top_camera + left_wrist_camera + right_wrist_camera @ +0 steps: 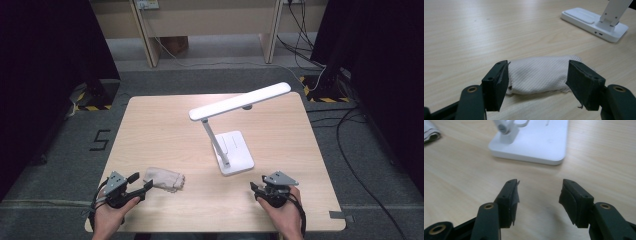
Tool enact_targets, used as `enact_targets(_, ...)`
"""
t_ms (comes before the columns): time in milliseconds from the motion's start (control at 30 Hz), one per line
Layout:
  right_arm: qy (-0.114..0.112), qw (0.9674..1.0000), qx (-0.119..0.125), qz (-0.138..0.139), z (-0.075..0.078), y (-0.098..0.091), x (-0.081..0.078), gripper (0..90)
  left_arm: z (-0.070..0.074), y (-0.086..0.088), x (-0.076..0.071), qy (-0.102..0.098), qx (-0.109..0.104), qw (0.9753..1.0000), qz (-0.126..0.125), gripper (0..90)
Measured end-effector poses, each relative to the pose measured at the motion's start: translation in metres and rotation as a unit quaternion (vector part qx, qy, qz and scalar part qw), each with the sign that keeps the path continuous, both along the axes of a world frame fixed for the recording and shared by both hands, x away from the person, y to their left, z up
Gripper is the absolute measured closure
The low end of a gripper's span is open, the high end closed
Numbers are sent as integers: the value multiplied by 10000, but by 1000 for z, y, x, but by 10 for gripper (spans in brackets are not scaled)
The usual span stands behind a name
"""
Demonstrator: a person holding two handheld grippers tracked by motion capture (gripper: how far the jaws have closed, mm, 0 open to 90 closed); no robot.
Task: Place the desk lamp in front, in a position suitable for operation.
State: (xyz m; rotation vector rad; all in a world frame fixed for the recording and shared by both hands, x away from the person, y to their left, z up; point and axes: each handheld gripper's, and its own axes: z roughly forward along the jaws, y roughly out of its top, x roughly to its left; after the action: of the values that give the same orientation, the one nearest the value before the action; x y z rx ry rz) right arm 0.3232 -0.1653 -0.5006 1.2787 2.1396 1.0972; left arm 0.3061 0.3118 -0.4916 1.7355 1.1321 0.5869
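Light wood table (150, 125): folded white ribbed cloth (165, 179) nr front-left edge, between wide left gripper (140, 183) jaws; white desk lamp (235, 150) ctr; right gripper (256, 187) wide, empty.

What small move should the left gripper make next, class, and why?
Probably ease the left gripper forward a little and close on the cloth. Its jaws stand open, and the folded cloth lies on the table just ahead of them, as wide as the gap and not yet between the pads. The right gripper waits open near the lamp base.
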Motion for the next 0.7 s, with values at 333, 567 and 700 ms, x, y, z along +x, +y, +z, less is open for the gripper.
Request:
enact_targets(333, 141, 9993, -79, -326, 6, -10, 27, 607, 14, -24, 4, -42, -113, 9994, -321, 358)
enact_targets(567, 279, 9985, -76, -457, 6, -6, 53, 654, 23, -46, 15, 3, -53, 9980, -628, 376)
enact_targets(700, 363, 9983, -36, -459, 9, -2, 67, 672, 36, -68, 26, -90, -131, 9955, -937, 376)
